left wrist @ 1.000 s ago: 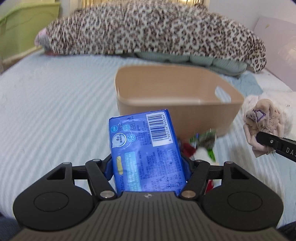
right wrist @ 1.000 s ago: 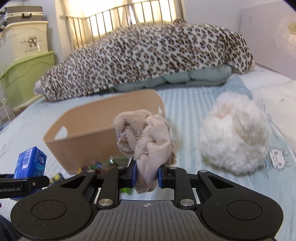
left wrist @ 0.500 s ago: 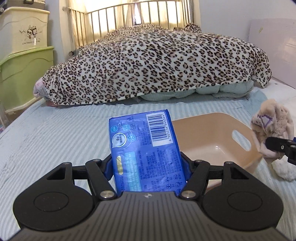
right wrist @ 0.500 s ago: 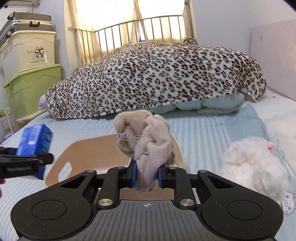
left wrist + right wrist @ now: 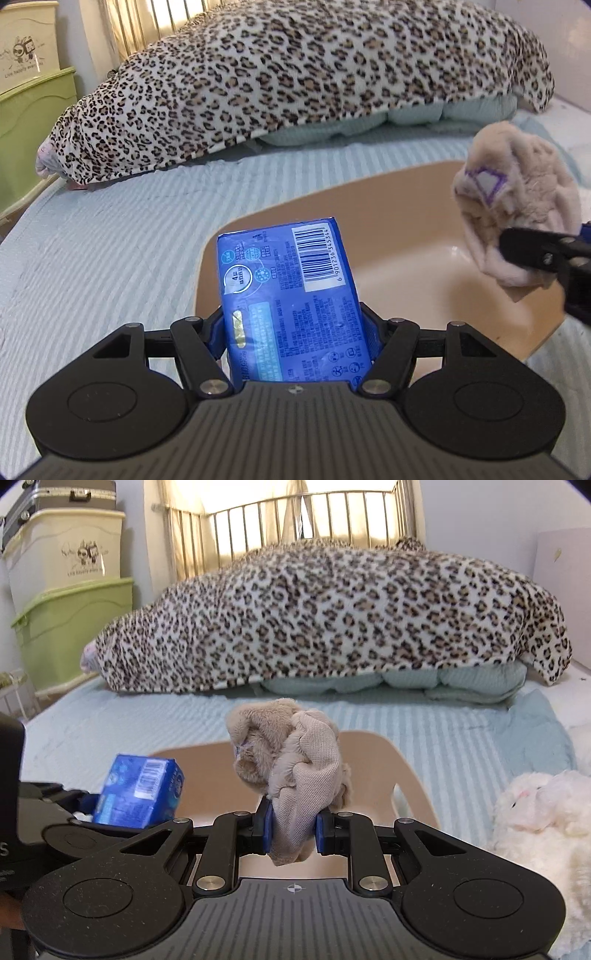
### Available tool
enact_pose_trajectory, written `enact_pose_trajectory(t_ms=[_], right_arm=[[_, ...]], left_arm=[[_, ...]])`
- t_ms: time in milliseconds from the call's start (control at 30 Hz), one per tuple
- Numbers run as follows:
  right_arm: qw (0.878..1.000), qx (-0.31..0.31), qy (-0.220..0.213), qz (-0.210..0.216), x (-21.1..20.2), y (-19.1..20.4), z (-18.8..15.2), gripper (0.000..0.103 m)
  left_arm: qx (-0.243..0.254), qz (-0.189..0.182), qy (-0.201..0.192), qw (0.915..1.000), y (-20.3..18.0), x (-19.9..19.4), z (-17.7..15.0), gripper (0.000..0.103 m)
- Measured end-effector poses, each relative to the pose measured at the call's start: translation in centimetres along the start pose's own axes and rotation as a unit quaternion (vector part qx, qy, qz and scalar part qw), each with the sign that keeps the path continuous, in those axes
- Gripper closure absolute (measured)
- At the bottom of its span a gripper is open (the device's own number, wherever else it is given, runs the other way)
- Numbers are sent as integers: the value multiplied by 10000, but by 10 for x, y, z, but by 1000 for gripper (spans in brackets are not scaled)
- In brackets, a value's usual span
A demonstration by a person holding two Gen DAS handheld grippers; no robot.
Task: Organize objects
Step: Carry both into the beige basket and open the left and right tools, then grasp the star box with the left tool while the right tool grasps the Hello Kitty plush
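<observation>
Left gripper (image 5: 295, 325) is shown clamped on a blue plastic-wrapped rectangular pack (image 5: 291, 295); right gripper (image 5: 293, 830) is closed on a crumpled beige plush cloth (image 5: 291, 760). Both items are held above the tan oval plastic basket (image 5: 406, 288), whose visible interior is unoccupied. Neither is deposited yet. Beyond the far rim, striped bedding (image 5: 110, 236) lies unobstructed.

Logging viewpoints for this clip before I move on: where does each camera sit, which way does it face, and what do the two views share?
Left wrist: on the left gripper, looking along its fingers at the blue packet it clamps, over the tan bin.
Right wrist: on the right gripper, looking across the bed at the beige cloth it clamps; the left gripper shows at the left edge.
Shared: packet, cloth, bin, leopard blanket.
</observation>
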State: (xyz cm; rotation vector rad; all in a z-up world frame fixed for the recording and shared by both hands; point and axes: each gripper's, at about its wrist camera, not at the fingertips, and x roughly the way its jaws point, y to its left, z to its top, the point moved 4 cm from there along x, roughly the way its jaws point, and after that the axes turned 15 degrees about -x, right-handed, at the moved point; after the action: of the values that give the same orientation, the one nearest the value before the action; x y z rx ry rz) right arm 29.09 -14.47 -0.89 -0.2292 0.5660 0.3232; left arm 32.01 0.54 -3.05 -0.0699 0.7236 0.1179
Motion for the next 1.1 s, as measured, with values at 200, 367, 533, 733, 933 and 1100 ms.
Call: enact_pose_trajectory(t_ms=[200,367,533,733,933,1100], right_arm=[[9991,-36,417,74,20,7,-18,71],[9994,-299,167,-17,-5,9,-15,38],[9995,-280,108,14,-38,8,-10,13],[9992,-344,178,-72,-64,17,-23,0],[9982,-262,547,20,-71,26,-58,0],[9962,-136,857,122,-69,32,-86,0]], left_arm=[[-25,-41,277,9996,6,3,-10,33],[107,52,-31,9999,8,-22,-5,13],[268,-22,-293,9992,14,-51,-3,9],[267,-119,-308,9991,31,-74,-19,5],[303,-142,-229,9992,54,-80,-46,5],[280,-138,108,9995,72,-69,-70,5]])
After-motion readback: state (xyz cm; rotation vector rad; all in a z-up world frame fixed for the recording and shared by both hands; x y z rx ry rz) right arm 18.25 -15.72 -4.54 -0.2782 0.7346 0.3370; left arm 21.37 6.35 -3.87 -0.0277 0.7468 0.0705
